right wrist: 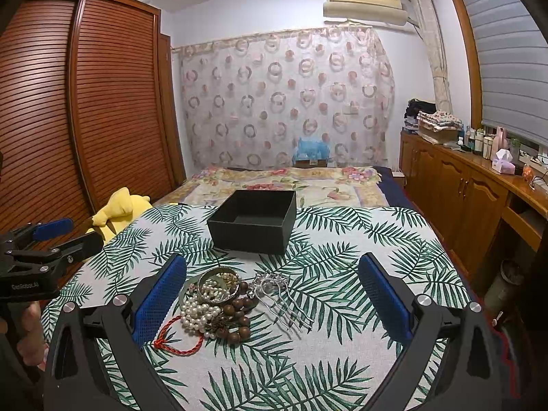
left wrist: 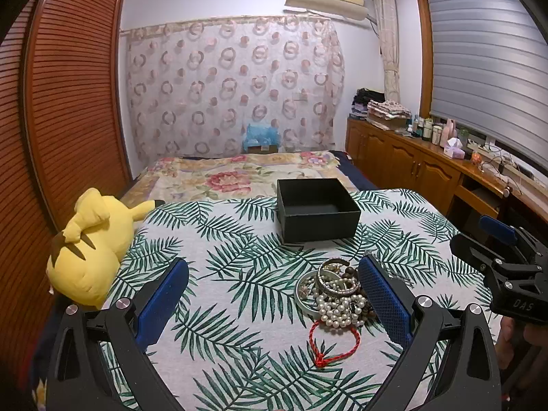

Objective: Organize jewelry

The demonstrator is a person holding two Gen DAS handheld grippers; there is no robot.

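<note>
Nearest of all, both grippers hang over the leaf-print cloth (right wrist: 325,349) with their jaws spread wide and nothing between the blue pads. From its own camera the left gripper (left wrist: 274,298) has the jewelry pile just inside its right finger; the right gripper (right wrist: 274,294) has the same pile just inside its left finger, so the heap lies between the two tools.

At the near edge of the heap a red cord bracelet (left wrist: 334,344) trails loose onto the cloth, the easiest piece to take first since little lies over it. Behind it the pearl strand (right wrist: 197,311) tangles with the wooden bead bracelet (right wrist: 236,318), and bangles (right wrist: 217,286) are stacked on top of a round tin lid or dish whose contents I cannot make out. A silver hair comb (right wrist: 284,299) lies just beside the beads, prongs toward the camera.

A sound approach, I judge, is to pick outlying single pieces, closing the pads across a cord or the comb's crown rather than digging into the knot, where a lifted strand would likely drag its neighbours.

Farther back stands the open black box (right wrist: 253,221), apparently empty, well apart from the pile and the likely destination. A yellow plush toy (left wrist: 90,246) sits at the bed's left edge.
</note>
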